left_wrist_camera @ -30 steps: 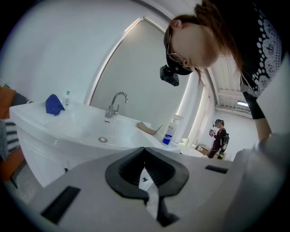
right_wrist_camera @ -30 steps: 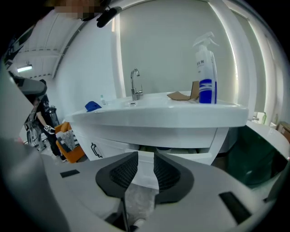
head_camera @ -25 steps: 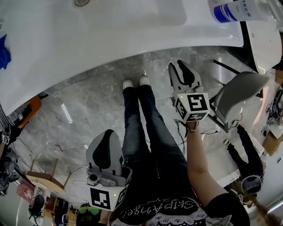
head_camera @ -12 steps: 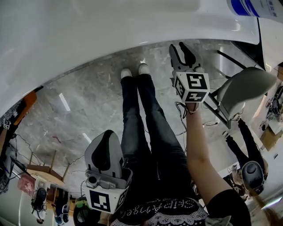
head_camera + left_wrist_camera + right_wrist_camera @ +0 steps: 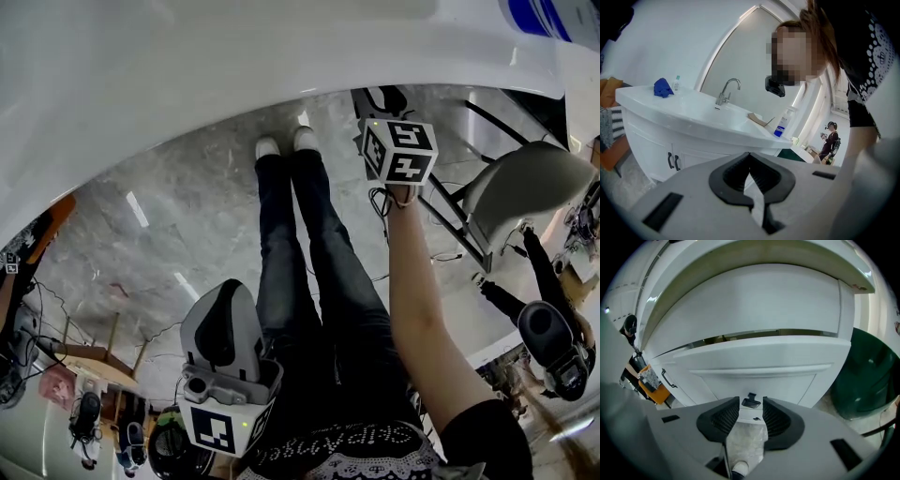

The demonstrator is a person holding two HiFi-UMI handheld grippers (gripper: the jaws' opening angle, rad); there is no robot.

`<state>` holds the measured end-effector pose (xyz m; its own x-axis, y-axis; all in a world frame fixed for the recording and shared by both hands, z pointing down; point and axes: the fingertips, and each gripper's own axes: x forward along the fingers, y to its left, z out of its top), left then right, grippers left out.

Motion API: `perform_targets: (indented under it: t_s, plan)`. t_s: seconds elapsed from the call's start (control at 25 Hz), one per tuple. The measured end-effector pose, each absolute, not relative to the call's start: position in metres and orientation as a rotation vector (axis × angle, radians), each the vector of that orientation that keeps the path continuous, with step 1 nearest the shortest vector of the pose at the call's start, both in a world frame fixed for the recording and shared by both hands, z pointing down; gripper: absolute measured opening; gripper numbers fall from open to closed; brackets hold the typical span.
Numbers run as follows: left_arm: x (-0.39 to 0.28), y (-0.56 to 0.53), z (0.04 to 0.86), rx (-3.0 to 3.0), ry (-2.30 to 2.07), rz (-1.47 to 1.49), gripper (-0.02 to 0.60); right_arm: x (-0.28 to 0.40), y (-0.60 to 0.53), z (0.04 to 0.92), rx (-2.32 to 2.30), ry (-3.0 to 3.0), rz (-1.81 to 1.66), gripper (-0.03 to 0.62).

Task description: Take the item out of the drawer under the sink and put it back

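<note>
At lower left of the head view my left gripper (image 5: 227, 292) hangs idle, its jaws together on nothing. Toward the upper right, my right gripper (image 5: 382, 98) is tucked under the rim of the sink (image 5: 187, 75). Its jaws have just been opening and stand apart, with the small black handle (image 5: 751, 402) framed between the tips, though I can't tell whether they touch it.

I judge the task barely begun. The drawer (image 5: 754, 376) looks closed, so the item is presumably inside and out of sight. Pulling it open, lifting the item out and returning it are all left.

Only the right gripper view shows the drawer front, since the basin hides it from the head view. Only the left gripper view shows the faucet (image 5: 727, 91), blue cloth (image 5: 662, 88) and bottle (image 5: 782, 124).
</note>
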<state>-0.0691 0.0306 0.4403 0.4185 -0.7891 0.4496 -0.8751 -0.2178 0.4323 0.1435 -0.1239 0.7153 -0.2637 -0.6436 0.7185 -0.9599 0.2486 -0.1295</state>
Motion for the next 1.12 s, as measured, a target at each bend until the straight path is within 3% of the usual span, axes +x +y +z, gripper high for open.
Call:
perform_targets:
  t_s: [1.12]
  plan:
    - [-0.064, 0.029, 0.441, 2.006, -1.422, 0.186, 0.005, 0.135, -0.143, 0.733, 1.441, -2.043, 0.855, 0.147]
